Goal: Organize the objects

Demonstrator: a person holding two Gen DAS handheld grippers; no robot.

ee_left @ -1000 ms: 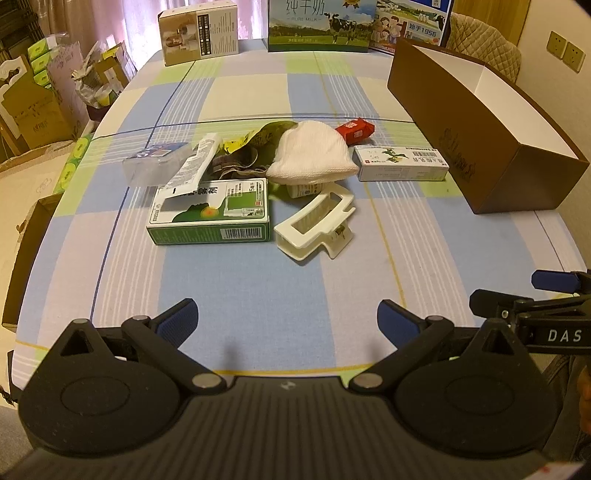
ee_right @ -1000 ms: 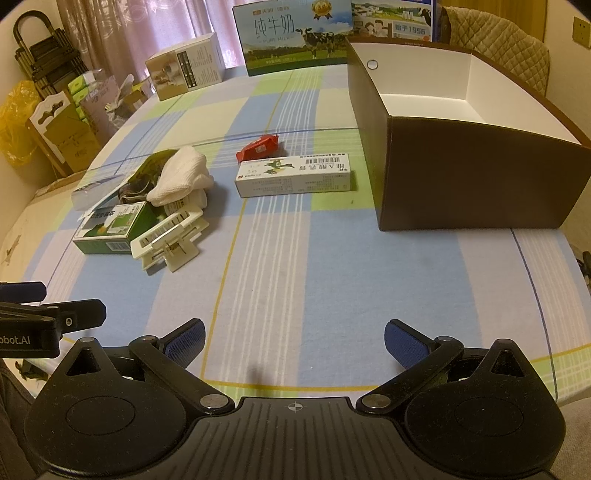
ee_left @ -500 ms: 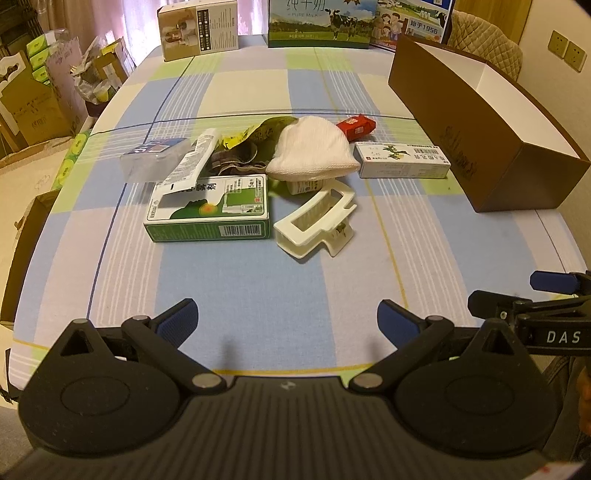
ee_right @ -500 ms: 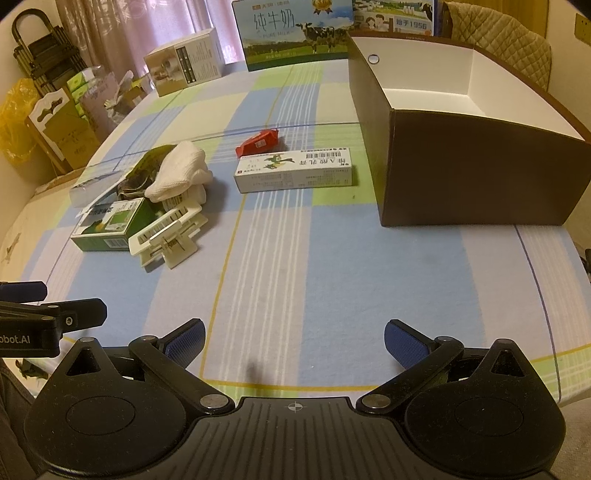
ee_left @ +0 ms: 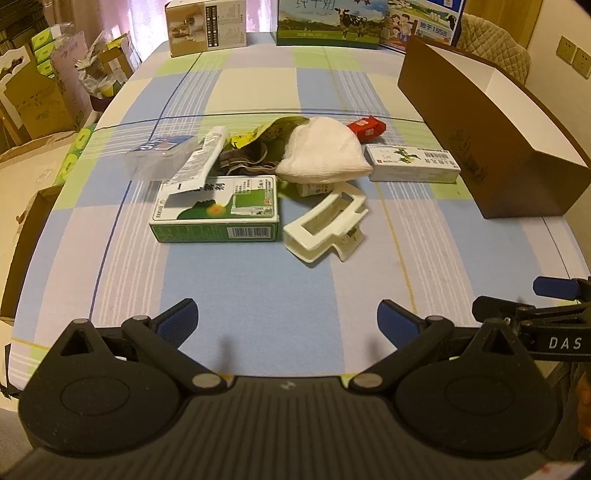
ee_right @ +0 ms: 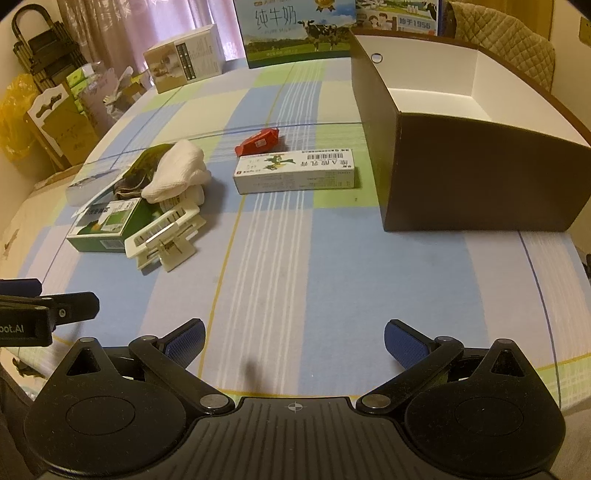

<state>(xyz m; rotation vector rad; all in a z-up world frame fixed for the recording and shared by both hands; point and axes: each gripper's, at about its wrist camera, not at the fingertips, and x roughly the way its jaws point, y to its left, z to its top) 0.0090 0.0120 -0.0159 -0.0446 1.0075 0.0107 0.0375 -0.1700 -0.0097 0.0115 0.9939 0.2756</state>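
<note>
A pile lies mid-table: a green medicine box (ee_left: 218, 210) (ee_right: 105, 225), a cream hair claw clip (ee_left: 327, 227) (ee_right: 164, 240), a white folded cloth (ee_left: 325, 151) (ee_right: 177, 175), a white tube (ee_left: 201, 160), a clear plastic case (ee_left: 159, 155), a red packet (ee_left: 367, 127) (ee_right: 258, 141) and a long white box (ee_left: 413, 168) (ee_right: 297, 170). An open brown box (ee_left: 491, 129) (ee_right: 476, 177) with a white inside stands at the right. My left gripper (ee_left: 286, 319) is open and empty, short of the pile. My right gripper (ee_right: 293, 338) is open and empty, near the table's front edge.
Milk cartons (ee_right: 297, 31) and a beige carton (ee_left: 205, 26) stand at the table's far edge. Cardboard boxes and bags (ee_left: 44, 96) crowd the floor at the left. A quilted chair (ee_right: 506, 44) is behind the brown box. The checked tablecloth (ee_right: 332, 258) covers the table.
Both grippers have moved slightly forward toward the pile and tilted down a little. Nothing on the table has moved. Both stay open.
</note>
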